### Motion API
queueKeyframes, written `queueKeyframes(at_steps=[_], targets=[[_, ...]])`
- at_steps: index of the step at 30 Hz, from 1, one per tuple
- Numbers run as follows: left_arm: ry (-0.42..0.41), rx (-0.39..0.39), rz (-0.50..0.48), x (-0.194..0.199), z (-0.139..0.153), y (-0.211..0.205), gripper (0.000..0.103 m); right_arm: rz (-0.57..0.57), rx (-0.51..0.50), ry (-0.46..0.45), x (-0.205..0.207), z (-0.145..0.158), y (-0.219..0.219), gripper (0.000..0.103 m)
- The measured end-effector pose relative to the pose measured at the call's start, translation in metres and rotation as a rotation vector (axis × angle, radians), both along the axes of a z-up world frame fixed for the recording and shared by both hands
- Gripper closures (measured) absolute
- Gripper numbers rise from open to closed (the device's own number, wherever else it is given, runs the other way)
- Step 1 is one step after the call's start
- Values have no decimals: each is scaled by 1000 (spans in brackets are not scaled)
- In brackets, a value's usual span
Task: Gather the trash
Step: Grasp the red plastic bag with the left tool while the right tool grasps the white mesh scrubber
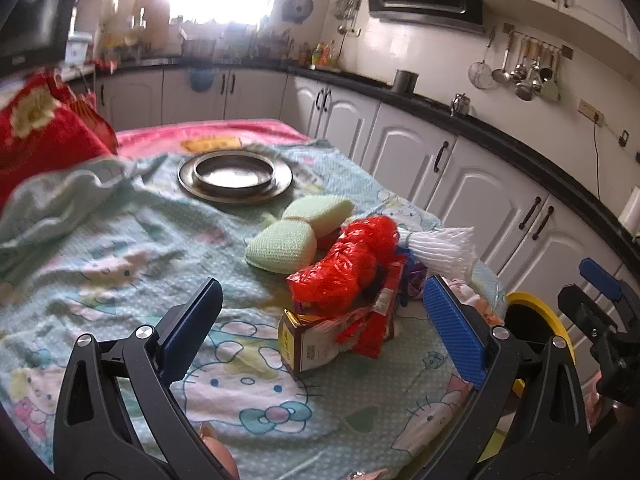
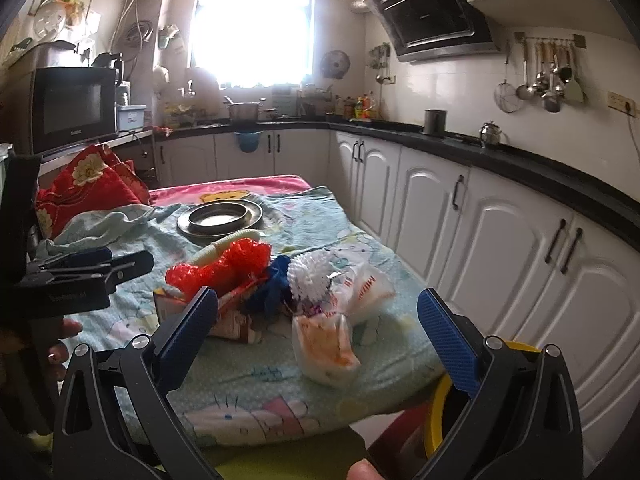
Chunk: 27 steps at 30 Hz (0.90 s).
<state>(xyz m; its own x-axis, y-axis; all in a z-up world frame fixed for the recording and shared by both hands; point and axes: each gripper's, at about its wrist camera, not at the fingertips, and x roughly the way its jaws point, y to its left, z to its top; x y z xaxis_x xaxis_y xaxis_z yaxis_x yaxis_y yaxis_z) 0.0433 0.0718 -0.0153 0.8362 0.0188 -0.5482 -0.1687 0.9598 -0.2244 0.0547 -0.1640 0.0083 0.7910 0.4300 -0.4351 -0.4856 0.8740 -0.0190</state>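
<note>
A heap of trash lies on the cloth-covered table [image 1: 100,240]: a red foam net [image 1: 348,260], a white foam net [image 1: 436,246], a small carton [image 1: 304,340], red wrappers and a blue scrap. In the right wrist view the heap shows the red net [image 2: 224,264], white net [image 2: 310,272], blue scrap [image 2: 272,284] and crumpled plastic bags [image 2: 332,344]. My left gripper [image 1: 320,320] is open and empty, its fingers either side of the carton, short of it. My right gripper [image 2: 316,328] is open and empty, in front of the bags.
Green sponges [image 1: 296,232] lie behind the heap. A metal plate with a ring [image 1: 235,174] sits farther back. A yellow-rimmed bin [image 2: 440,400] stands below the table's right edge. White cabinets [image 2: 500,240] run along the right. A red pillow [image 2: 84,188] lies at the left.
</note>
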Motion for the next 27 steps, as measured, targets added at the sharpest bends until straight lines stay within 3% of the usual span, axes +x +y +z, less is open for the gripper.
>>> queueKeyframes(at_steps=[6, 11, 16, 21, 25, 26, 27], targets=[[37, -66, -5, 24, -11, 19, 11, 33, -24, 60, 41, -7, 12, 7], [72, -103, -36, 41, -21, 23, 11, 66, -52, 150, 77, -21, 26, 25], [105, -108, -80, 53, -28, 20, 11, 80, -50, 212, 102, -32, 37, 33], [147, -144, -78, 62, -38, 24, 27, 105, -45, 257, 118, -37, 47, 44], [159, -145, -101, 62, -42, 22, 45, 129, -37, 300, 128, -42, 51, 81], [163, -147, -105, 61, -42, 22, 53, 130, -30, 304, 129, -42, 51, 88], [165, -151, -109, 62, -43, 22, 67, 133, -26, 304, 129, -42, 50, 88]])
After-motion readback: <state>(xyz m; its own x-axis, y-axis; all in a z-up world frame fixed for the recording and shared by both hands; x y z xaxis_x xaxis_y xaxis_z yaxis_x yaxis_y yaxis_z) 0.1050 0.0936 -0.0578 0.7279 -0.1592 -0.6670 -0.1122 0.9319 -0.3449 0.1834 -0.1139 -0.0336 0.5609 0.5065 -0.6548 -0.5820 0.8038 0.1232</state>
